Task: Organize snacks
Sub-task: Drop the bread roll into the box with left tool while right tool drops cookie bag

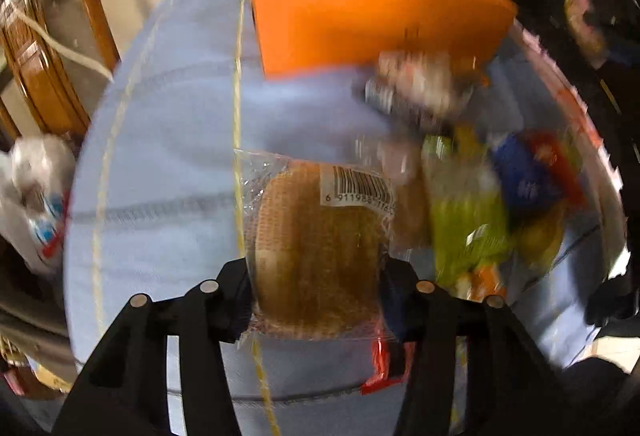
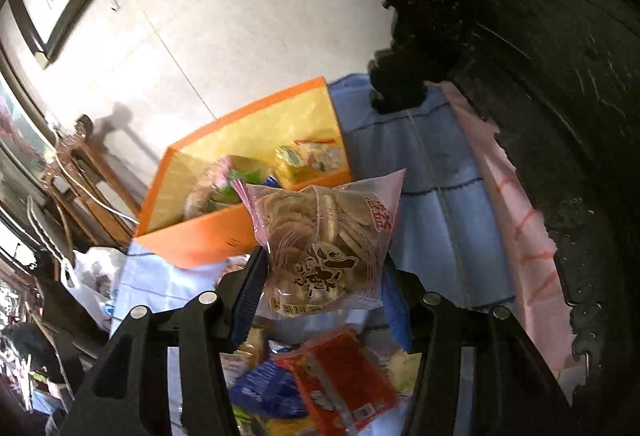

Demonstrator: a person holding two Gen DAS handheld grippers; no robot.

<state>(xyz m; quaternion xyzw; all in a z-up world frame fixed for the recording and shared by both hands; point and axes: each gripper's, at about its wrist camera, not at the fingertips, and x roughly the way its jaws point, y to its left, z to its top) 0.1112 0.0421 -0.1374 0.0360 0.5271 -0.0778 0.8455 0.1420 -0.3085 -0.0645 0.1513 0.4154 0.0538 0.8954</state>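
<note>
Left wrist view: left hand-held gripper (image 1: 316, 276) at lower centre, clamped on a clear-wrapped brown cake (image 1: 316, 236); both black fingers (image 1: 234, 300) press the wrapper's sides. Barcode label faces up at the packet's upper right. Packet sits over a light blue cloth (image 1: 168, 156) covering the tabletop. Orange box (image 1: 360, 24) at upper centre, near wall facing the camera, yellow lining visible at its rim. Blurred heap of snack packets (image 1: 480, 204) at right of frame: green, blue, red wrappers; individual items cannot be told apart.

Right wrist view: right hand-held gripper (image 2: 320, 288) at lower centre, grasping a pink-edged bag of round crackers (image 2: 324, 236), held clear of the tabletop, printed face toward the camera. Behind it, at centre left, the orange box (image 2: 192, 240) is open, with several packets (image 2: 308, 156) inside. Below the gripper, a red packet (image 2: 348, 376) and a blue packet (image 2: 268, 388) lie on the cloth. Pink cloth (image 2: 520, 204) at right edge.
</note>
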